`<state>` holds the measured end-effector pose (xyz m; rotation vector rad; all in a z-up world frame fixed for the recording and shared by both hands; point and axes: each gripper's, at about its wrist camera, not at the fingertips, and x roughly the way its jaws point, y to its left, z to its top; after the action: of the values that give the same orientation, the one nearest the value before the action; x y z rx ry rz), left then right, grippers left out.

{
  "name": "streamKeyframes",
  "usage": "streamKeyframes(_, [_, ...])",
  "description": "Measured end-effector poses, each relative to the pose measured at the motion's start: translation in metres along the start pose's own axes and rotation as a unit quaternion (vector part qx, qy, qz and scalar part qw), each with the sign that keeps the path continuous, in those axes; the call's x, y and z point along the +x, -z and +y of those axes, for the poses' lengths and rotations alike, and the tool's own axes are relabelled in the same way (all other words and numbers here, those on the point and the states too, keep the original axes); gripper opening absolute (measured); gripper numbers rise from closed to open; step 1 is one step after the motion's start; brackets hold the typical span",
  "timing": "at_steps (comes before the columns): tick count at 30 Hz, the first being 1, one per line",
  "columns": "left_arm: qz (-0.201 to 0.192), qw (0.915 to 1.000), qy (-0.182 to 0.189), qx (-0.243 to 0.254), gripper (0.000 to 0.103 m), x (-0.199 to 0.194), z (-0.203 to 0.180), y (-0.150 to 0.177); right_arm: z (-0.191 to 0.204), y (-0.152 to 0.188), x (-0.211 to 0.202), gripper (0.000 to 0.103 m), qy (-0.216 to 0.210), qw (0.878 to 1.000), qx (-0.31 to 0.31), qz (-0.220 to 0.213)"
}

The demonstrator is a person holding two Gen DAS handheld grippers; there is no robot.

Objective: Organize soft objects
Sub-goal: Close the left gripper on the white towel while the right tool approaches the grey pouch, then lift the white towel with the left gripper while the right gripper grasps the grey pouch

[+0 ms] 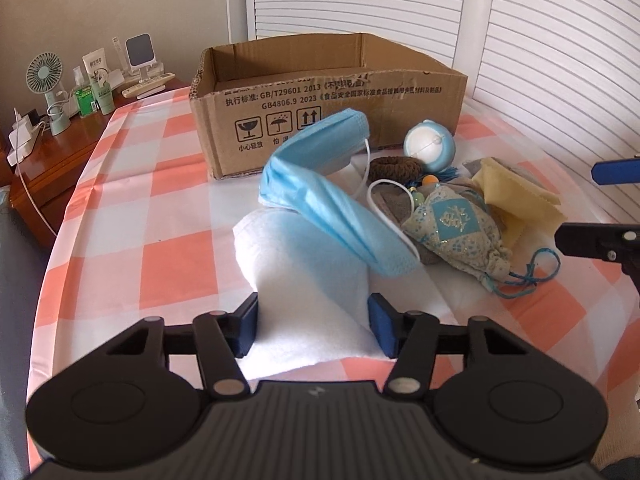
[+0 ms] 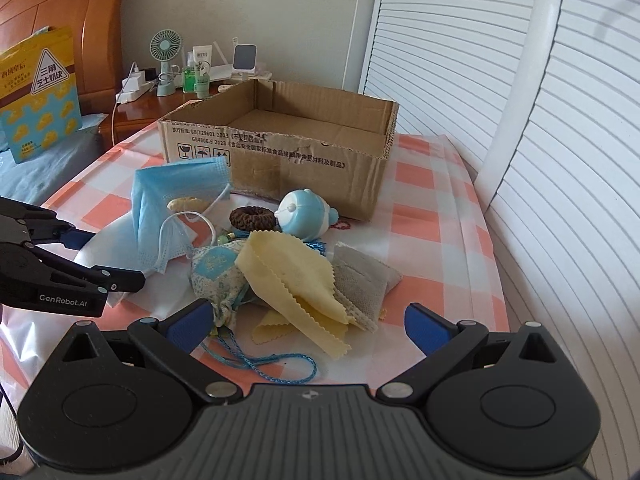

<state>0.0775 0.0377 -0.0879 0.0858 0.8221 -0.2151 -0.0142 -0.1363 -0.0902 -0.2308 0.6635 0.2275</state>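
Left gripper (image 1: 314, 326) angled down, blue fingers (image 1: 382, 324) pressed against both sides of a white wad, right gripper (image 2: 306, 326) angled down, fingers (image 2: 426, 328) spread wide, holding nothing

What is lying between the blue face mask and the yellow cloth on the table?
In the left wrist view, a patterned drawstring pouch lies between the blue face mask and the yellow cloth, on a grey cloth.
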Motion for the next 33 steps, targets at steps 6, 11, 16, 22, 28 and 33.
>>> streamKeyframes(6, [0.008, 0.9999, -0.007, -0.003, 0.069, -0.008, 0.012, 0.007, 0.009, -0.006, 0.004, 0.103, -0.009, 1.0, -0.007, 0.0])
streamKeyframes(11, [0.019, 0.9995, -0.023, -0.013, 0.086, 0.0, 0.021, 0.001, 0.017, -0.009, 0.003, 0.103, -0.015, 1.0, -0.018, -0.003])
streamKeyframes(16, [0.017, 0.9988, -0.02, -0.042, 0.087, 0.01, 0.027, -0.006, 0.023, -0.01, 0.0, 0.103, -0.015, 0.999, -0.027, -0.006])
streamKeyframes(22, [0.005, 0.9987, -0.029, -0.041, 0.049, 0.007, 0.028, -0.005, 0.019, -0.008, 0.001, 0.103, -0.014, 0.999, -0.029, -0.004])
streamKeyframes(28, [0.003, 0.9984, -0.028, -0.048, 0.044, 0.001, 0.034, -0.003, 0.016, -0.007, 0.009, 0.101, -0.007, 0.999, -0.038, -0.008])
streamKeyframes(33, [0.004, 0.9984, -0.031, -0.048, 0.045, 0.001, 0.033, -0.004, 0.021, -0.008, 0.022, 0.086, -0.001, 0.998, -0.07, -0.007])
